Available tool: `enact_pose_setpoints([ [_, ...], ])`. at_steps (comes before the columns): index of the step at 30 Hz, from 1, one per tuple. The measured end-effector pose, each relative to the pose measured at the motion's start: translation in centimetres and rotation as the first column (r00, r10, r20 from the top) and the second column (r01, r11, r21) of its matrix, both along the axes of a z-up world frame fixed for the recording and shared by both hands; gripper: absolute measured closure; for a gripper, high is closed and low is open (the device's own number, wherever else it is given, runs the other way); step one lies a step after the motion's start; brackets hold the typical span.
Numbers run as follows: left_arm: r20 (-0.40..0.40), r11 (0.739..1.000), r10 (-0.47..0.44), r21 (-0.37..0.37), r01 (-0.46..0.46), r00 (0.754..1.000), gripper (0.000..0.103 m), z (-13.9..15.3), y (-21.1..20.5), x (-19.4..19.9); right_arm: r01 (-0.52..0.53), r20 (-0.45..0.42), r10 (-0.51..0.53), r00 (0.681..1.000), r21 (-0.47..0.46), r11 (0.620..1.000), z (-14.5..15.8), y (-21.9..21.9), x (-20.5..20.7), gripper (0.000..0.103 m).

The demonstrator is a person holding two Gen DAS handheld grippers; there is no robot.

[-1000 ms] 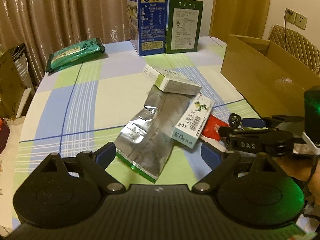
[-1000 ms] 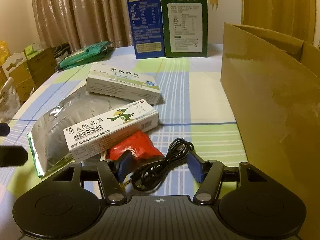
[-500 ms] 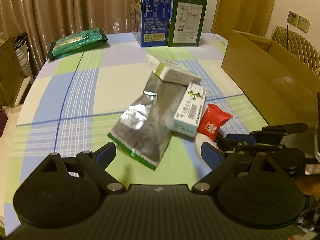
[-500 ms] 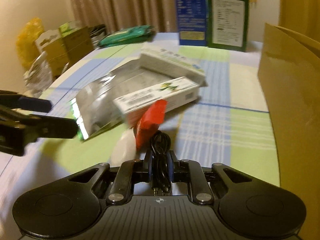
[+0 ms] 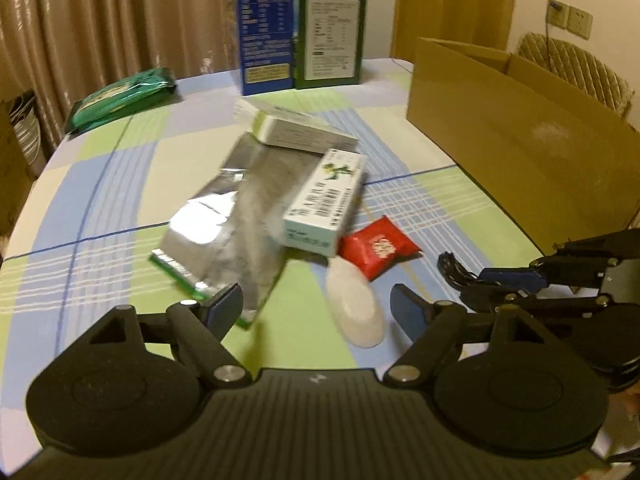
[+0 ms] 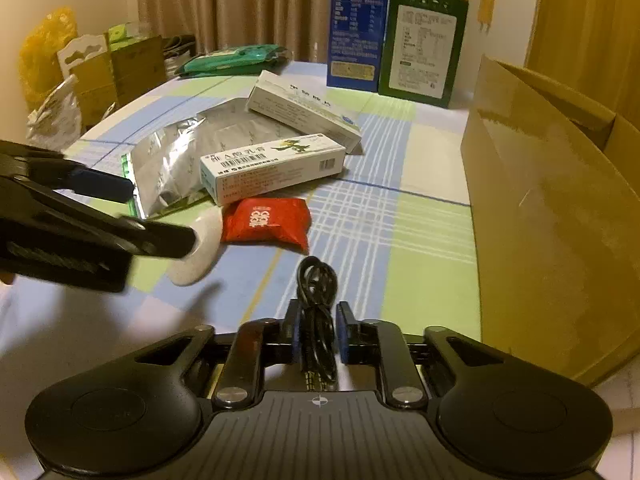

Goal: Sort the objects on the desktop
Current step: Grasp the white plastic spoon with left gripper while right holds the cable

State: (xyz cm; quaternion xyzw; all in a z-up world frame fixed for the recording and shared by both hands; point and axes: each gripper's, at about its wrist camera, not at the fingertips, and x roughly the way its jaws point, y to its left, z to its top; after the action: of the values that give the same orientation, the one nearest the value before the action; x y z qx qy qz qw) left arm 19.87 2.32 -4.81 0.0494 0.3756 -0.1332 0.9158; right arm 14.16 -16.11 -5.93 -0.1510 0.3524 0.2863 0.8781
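Observation:
A white oval piece [image 5: 354, 312] lies on the checked tablecloth [image 5: 120, 200], between the fingers of my left gripper [image 5: 316, 312]. Its jaws are closing, and the pads stand apart from the piece. In the right wrist view, the left gripper [image 6: 152, 216] hangs over that white piece [image 6: 200, 248]. My right gripper [image 6: 318, 320] is shut on a coiled black cable [image 6: 316, 280] and holds it off the table. Its jaws are opening a little with the cable still between them. A red packet [image 5: 378, 246], a white ointment box [image 5: 324, 200] and a silver foil pouch [image 5: 224, 232] lie just beyond.
An open cardboard box [image 5: 520, 152] stands on the right. A second medicine box [image 5: 292, 128] rests on the pouch's far end. A blue carton [image 5: 266, 28] and a green carton [image 5: 330, 32] stand at the back, with a green pack [image 5: 120, 100] at the back left.
My right gripper closed on the black cable and lifted it from beside the red packet. My left gripper came forward and down over the white piece, and its jaws narrowed.

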Motion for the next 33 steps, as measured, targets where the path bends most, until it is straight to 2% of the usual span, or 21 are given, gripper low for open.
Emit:
enact_pose_setpoints([
  [3, 0.003, 0.999, -0.026, 0.033, 0.026, 1.000, 0.027, -0.9, -1.6, 0.3, 0.002, 0.020, -0.001, 1.000, -0.017, 1.000, -0.1, -0.3, 0.1, 0.068],
  [6, 0.010, 0.998, -0.023, 0.054, 0.022, 1.000, 0.032, -1.8, -2.7, 0.8, 0.009, -0.002, -0.009, 1.000, 0.005, 1.000, -0.1, -0.8, 0.4, 0.067],
  [11, -0.016, 1.000, 0.024, 0.018, -0.024, 1.000, 0.051, -2.9, -2.9, 1.9, 0.008, -0.014, -0.008, 1.000, 0.018, 1.000, -0.1, -0.9, 0.6, 0.068],
  [12, -0.015, 0.999, 0.030, 0.012, -0.030, 0.999, 0.053, -2.9, -2.9, 1.9, 0.006, -0.019, -0.005, 1.000, 0.019, 1.000, -0.1, -0.9, 0.6, 0.071],
  [13, -0.015, 0.999, 0.034, 0.011, -0.034, 0.999, 0.061, -2.7, -3.0, 1.8, 0.001, -0.029, 0.000, 1.000, 0.025, 1.000, 0.0, -0.9, 0.6, 0.075],
  [14, -0.016, 0.999, 0.036, 0.010, -0.036, 0.999, 0.070, -2.6, -3.0, 1.8, -0.007, -0.041, 0.008, 0.999, 0.029, 1.000, 0.0, -0.8, 0.5, 0.086],
  [15, -0.021, 0.999, 0.039, 0.011, -0.039, 0.999, 0.074, -2.5, -2.9, 1.5, -0.010, -0.043, 0.011, 0.999, 0.026, 1.000, 0.1, -0.7, 0.4, 0.091],
  [23, -0.078, 0.997, 0.072, -0.025, -0.074, 0.994, 0.075, -1.7, -2.4, -3.2, 0.011, -0.099, -0.006, 0.995, 0.046, 0.999, 0.7, -2.0, -2.2, 0.091],
  [29, -0.064, 0.996, 0.074, -0.044, -0.077, 0.995, 0.075, -1.2, -3.2, -7.9, 0.017, -0.104, -0.011, 0.995, 0.052, 0.999, 0.9, -3.2, -5.0, 0.091],
  [33, -0.069, 0.994, 0.101, -0.034, -0.103, 0.993, 0.074, -1.4, -3.1, -9.1, 0.024, -0.086, -0.019, 0.996, 0.054, 0.998, 0.7, -3.6, -5.4, 0.091],
])
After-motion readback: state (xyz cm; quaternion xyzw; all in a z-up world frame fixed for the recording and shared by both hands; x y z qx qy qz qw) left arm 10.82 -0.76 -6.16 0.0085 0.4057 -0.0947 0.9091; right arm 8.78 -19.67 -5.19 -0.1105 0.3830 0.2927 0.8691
